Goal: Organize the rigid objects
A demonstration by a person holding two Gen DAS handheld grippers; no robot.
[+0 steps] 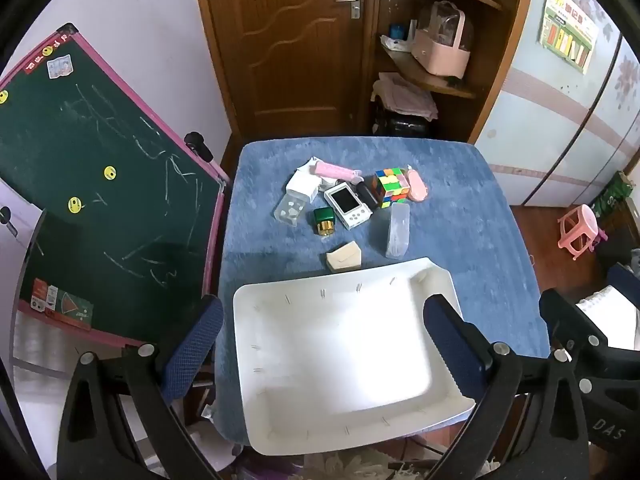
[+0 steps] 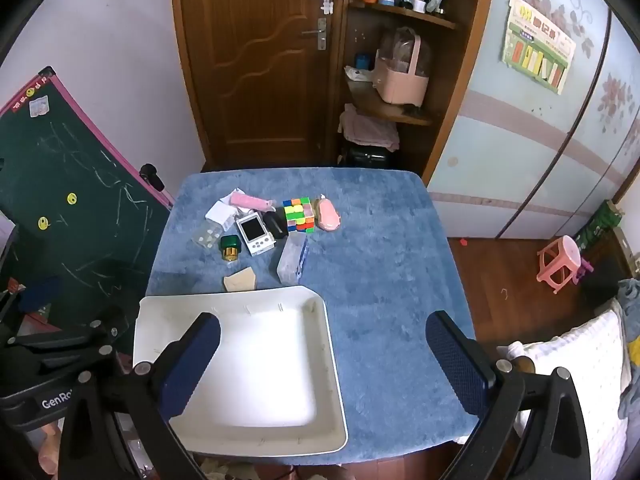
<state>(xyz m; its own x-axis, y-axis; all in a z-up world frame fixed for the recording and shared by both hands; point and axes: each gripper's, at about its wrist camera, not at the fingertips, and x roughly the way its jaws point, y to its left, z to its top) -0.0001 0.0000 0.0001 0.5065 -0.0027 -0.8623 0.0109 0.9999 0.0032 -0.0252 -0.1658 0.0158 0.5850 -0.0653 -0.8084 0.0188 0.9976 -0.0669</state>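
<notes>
1. Left tool (image 1: 324, 340): fingers wide apart, nothing between them, hanging above the tray (image 1: 280, 432) at the near edge of the tabletop (image 1: 480, 220).
2. Right tool (image 2: 324, 360): fingers also wide apart, holding nothing; left finger over the tray's right part, right finger over bare blue cloth.
3. Tray: white, shallow, w/ nothing in it, near-left on the tabletop; one corner sticks out past the near edge.
4. Objs all sit in a cluster beyond the tray, well apart from both tools.
5. Tan block (image 1: 344, 259) lies just beyond the tray's far rim.
6. Clear box (image 1: 398, 230) lies to the right of the block, long side pointing away.
7. Green cap (image 1: 324, 220) w/ gold base sits left of the white device (image 1: 346, 204), just beside it.
8. Cube (image 1: 390, 187) stands at the back, pink case (image 1: 418, 186) touching or just beside it on the right.
9. Pink tube (image 1: 334, 170) and white box (image 1: 302, 186) at back-left; small clear case (image 1: 291, 210) in front of the box.
10. Black obj (image 1: 366, 195) betw. device and cube; can't tell what it is.
</notes>
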